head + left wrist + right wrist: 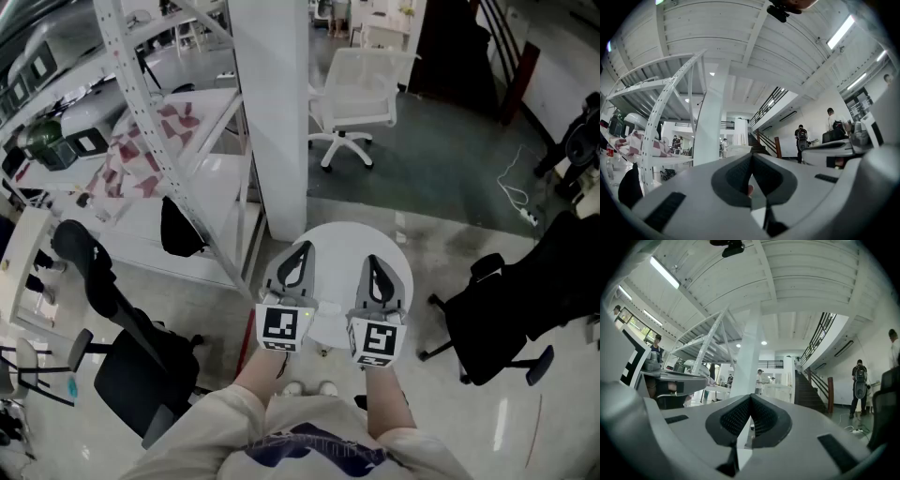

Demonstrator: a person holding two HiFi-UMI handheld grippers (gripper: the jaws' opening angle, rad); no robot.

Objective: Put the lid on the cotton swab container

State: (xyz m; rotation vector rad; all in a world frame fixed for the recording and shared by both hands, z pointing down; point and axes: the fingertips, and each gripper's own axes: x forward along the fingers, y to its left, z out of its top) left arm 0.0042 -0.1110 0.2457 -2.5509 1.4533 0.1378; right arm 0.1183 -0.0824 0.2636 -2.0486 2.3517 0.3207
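- Grippers are held side by side and level over the round white desk (339, 240), both noses aimed at 12 o'clock.
- At the desk's 8 o'clock, the left gripper (300, 255) has its jaws pressed together on nothing.
- At 4 o'clock, the right gripper (375, 267) is likewise closed and empty.
- I cannot make out the cotton swab container or its lid in any view.

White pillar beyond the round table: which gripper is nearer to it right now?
Left. The left gripper is just below the white pillar base in the head view; the right gripper sits farther right.
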